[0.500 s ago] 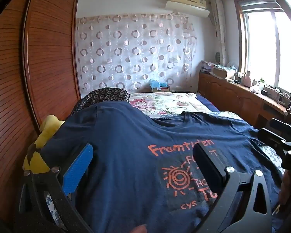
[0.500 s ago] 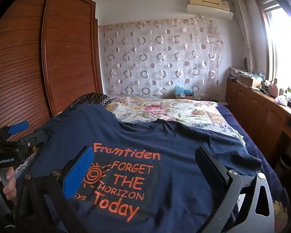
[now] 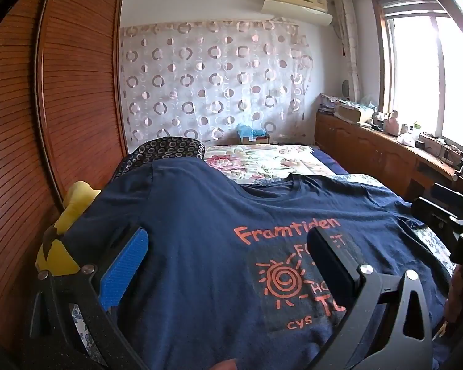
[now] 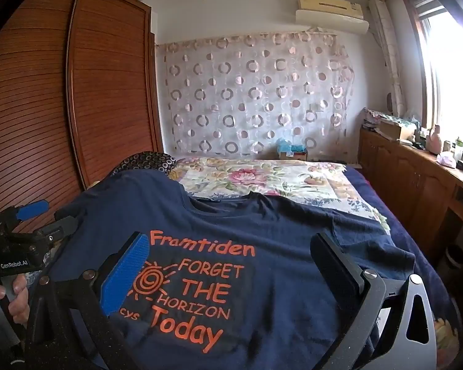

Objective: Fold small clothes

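Left wrist: navy T-shirt (image 3: 200, 246) lies flat beneath both grippers' wide-spread, empty fingers (image 3: 125, 265).

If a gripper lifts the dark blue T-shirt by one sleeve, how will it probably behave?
The T-shirt is probably floppy: it sags over the lumps beneath it, so the rest would hang and drag. It looks thin and light, so the bed should hardly hold it back. The printed patch may bend a little more stiffly than the plain cloth.
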### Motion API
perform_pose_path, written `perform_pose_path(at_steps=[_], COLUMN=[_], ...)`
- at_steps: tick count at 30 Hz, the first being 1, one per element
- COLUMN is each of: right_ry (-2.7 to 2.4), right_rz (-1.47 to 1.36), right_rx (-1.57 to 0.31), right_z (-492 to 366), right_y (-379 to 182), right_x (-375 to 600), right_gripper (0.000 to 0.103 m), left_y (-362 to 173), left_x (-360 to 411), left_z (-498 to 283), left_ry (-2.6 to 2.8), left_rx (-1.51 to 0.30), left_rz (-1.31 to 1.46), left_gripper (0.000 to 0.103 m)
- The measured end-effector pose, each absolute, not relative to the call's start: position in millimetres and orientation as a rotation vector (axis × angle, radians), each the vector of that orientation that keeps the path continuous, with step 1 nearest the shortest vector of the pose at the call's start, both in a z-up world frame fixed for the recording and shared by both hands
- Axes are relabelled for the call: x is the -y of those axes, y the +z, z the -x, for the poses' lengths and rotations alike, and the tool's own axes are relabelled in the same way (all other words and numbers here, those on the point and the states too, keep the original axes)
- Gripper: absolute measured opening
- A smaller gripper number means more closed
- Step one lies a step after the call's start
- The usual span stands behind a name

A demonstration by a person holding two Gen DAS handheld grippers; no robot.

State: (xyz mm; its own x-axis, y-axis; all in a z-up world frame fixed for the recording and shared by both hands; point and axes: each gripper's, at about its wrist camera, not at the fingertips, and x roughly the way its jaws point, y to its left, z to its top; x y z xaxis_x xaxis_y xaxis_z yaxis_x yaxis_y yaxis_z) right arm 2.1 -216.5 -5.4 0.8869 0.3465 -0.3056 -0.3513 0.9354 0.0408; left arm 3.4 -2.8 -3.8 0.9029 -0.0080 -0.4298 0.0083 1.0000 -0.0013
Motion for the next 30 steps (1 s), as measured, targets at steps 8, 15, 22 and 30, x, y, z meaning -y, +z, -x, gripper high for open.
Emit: perform_pose_path(at_steps=[8, 15, 22, 30], right_ry=[0.360, 0.358, 0.359, 0.358], right_rz=[0.015, 0.014, 0.011, 0.011], right_rx=[-0.318, -0.316, -0.315, -0.314], right_z=[0, 0, 0, 0], right_y=[-5, -4, -4, -4], right_x=[216, 216, 217, 218], right_gripper=[0.103, 0.103, 0.103, 0.103], left_y=[-5, -3, -2, 3], left_x=[1, -1, 0, 3], left_z=[0, 3, 4, 8], left_ry=[-0.007, -0.006, -0.006, -0.008], left_rx=[-0.435, -0.426, -0.426, -0.421], left_rz=[0.007, 0.010, 0.009, 0.006], left_gripper=[0.103, 0.103, 0.103, 0.103])
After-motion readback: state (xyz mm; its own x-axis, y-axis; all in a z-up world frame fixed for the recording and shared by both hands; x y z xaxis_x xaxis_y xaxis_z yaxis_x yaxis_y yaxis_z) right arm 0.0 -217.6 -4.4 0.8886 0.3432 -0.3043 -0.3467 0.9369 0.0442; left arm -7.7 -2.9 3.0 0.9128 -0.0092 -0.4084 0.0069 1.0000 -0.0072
